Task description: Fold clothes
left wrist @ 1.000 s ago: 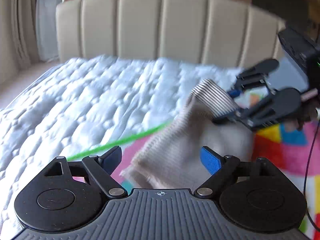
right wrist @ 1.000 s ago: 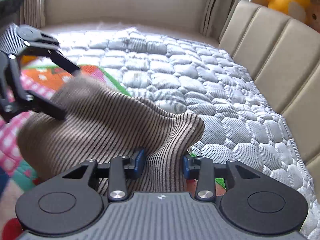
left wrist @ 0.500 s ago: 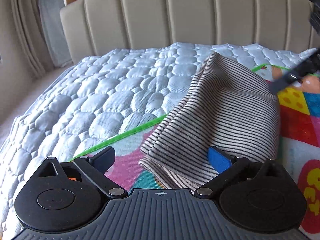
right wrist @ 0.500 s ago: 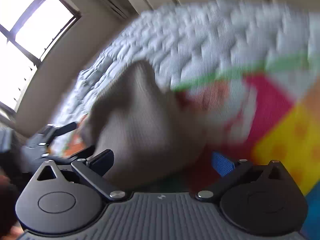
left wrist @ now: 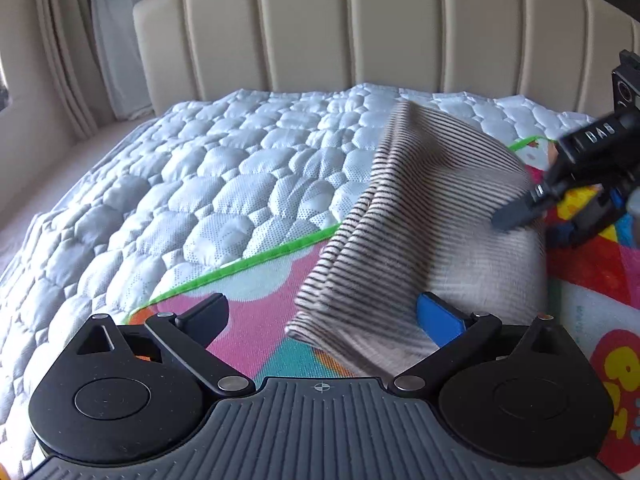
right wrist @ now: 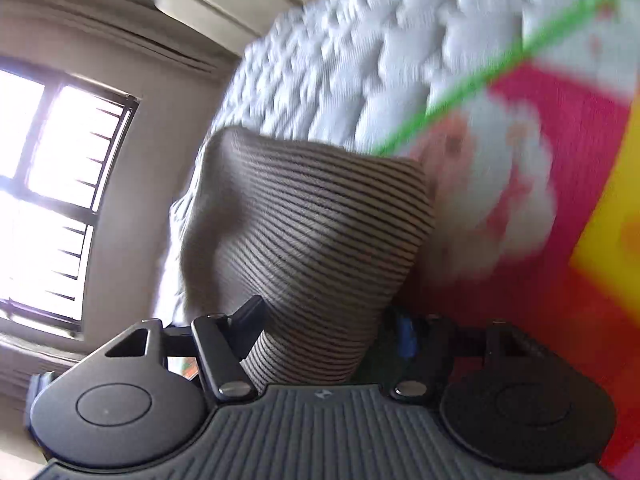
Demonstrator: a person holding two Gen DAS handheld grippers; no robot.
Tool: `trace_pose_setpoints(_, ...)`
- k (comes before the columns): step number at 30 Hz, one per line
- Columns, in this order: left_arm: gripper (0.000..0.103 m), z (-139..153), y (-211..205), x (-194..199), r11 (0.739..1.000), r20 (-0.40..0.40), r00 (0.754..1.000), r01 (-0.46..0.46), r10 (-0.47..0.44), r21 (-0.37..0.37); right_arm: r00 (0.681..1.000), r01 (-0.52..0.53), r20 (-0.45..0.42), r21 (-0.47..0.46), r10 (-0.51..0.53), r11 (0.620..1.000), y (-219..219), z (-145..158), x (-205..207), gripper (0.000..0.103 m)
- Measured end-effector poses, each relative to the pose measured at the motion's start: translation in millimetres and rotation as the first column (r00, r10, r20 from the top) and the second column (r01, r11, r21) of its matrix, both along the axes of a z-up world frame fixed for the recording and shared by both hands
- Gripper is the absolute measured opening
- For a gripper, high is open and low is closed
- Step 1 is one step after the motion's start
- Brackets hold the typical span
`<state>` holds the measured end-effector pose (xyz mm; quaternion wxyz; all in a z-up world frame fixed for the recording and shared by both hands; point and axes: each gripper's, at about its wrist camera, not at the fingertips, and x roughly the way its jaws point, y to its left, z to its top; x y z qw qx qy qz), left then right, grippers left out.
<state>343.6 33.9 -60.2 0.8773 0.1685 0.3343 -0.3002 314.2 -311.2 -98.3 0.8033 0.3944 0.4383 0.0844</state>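
A beige, dark-striped knit garment (left wrist: 424,216) lies folded in layers on a colourful play mat (left wrist: 260,312) on the bed. My left gripper (left wrist: 324,316) is open, with the garment's near corner between its spread fingers. My right gripper (right wrist: 324,328) has the garment (right wrist: 304,240) between its fingers, which stand fairly wide around the cloth. In the left wrist view the right gripper (left wrist: 560,208) sits at the garment's far right edge. The right wrist view is blurred.
A white quilted mattress cover (left wrist: 180,200) spreads left of the mat's green edge (left wrist: 240,268). A beige padded headboard (left wrist: 360,32) stands behind. A window (right wrist: 52,200) and wall show in the right wrist view.
The garment, held up a second ago, has come down onto the mat in a fold. My right gripper opened, swung and tilted over. My left gripper stayed open.
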Motion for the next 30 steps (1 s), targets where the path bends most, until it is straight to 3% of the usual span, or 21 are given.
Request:
trace_pose_setpoints(3,0.102,10,-2,-2,0.998,-0.008,1.0,0.027,-0.028,-0.061,1.0,-0.014,0.022,-0.041,0.015,0.999,-2,3,6,0.065)
trace_pose_setpoints(7,0.102,17,-13,9,0.982,-0.067,0.997,0.025,-0.038,-0.186,0.999,-0.034,0.014,-0.022,0.034,0.999,5,0,-1,0.071)
trace_pose_setpoints(11,0.103,-2,-22,25,0.976,-0.153,0.988,-0.007,-0.027,-0.216,0.999,-0.048,-0.002,0.004,0.048,0.999,8,-3,-7,0.074)
trace_pose_setpoints(13,0.103,-12,-27,33,0.973,-0.196,0.98,-0.023,-0.023,-0.229,0.998,-0.057,0.004,-0.006,0.057,0.998,7,-1,-7,0.067)
trace_pose_setpoints(16,0.1,-20,-34,34,0.959,-0.281,0.957,-0.007,-0.076,-0.284,0.993,-0.098,0.054,-0.114,0.104,0.989,9,17,10,0.063)
trace_pose_setpoints(19,0.099,-19,-49,14,0.956,-0.272,0.949,0.081,-0.161,-0.282,0.983,-0.131,0.098,-0.222,0.156,0.966,11,34,27,0.064)
trace_pose_setpoints(24,0.097,-15,-73,-29,0.918,-0.309,0.892,0.229,-0.331,-0.323,0.962,-0.177,0.134,-0.349,0.236,0.92,19,50,37,0.066)
trace_pose_setpoints(27,0.097,-13,-74,-49,0.909,-0.297,0.881,0.273,-0.368,-0.316,0.953,-0.203,0.127,-0.408,0.276,0.89,31,46,20,0.072)
trace_pose_setpoints(30,0.097,-7,-59,-56,0.903,-0.286,0.886,0.262,-0.365,-0.342,0.942,-0.228,0.117,-0.466,0.315,0.855,42,42,3,0.087)
